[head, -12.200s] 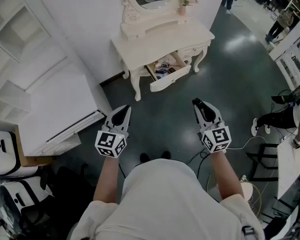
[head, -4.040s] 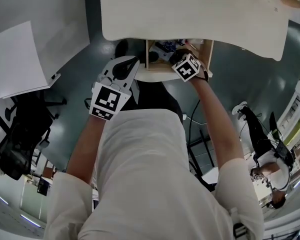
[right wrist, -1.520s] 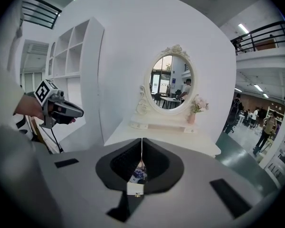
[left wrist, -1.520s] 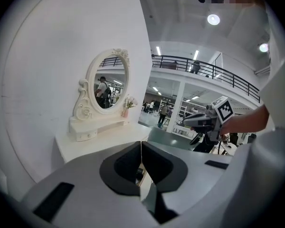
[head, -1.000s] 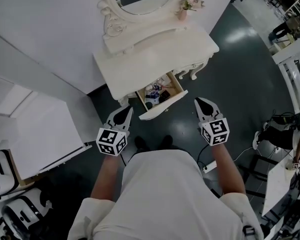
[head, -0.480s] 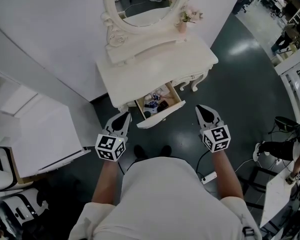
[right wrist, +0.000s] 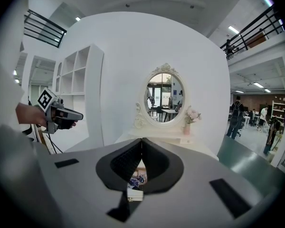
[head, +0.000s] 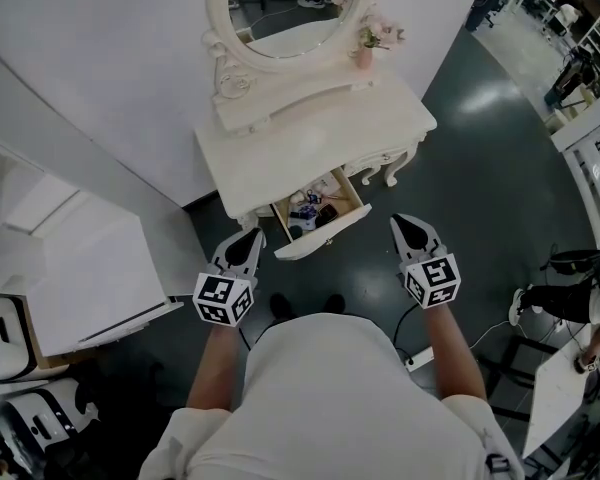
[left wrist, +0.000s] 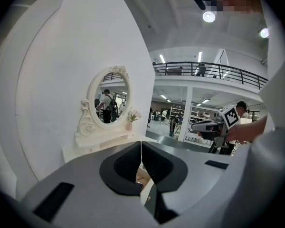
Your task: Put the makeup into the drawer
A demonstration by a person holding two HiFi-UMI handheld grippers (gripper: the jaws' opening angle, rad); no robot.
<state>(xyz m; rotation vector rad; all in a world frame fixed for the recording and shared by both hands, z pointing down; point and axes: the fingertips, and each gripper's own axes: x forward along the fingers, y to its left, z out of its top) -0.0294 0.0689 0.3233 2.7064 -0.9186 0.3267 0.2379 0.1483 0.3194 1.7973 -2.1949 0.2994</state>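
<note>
- White-and-grey left gripper and right gripper hang in front of the person, well apart from the furniture; each pair of fingers is pressed together with nothing between
- Makeup lies inside the drawer, which stands pulled out below the dressing table's worktop
- Loading looks finished, so what may remain is shutting the drawer: step in, set the closed fingers against the middle of its front panel and push straight and slowly, so it neither skews nor rattles the pieces
- Farther back, the oval mirror and small flower vase stand at the rear; a gentle push spares them
</note>
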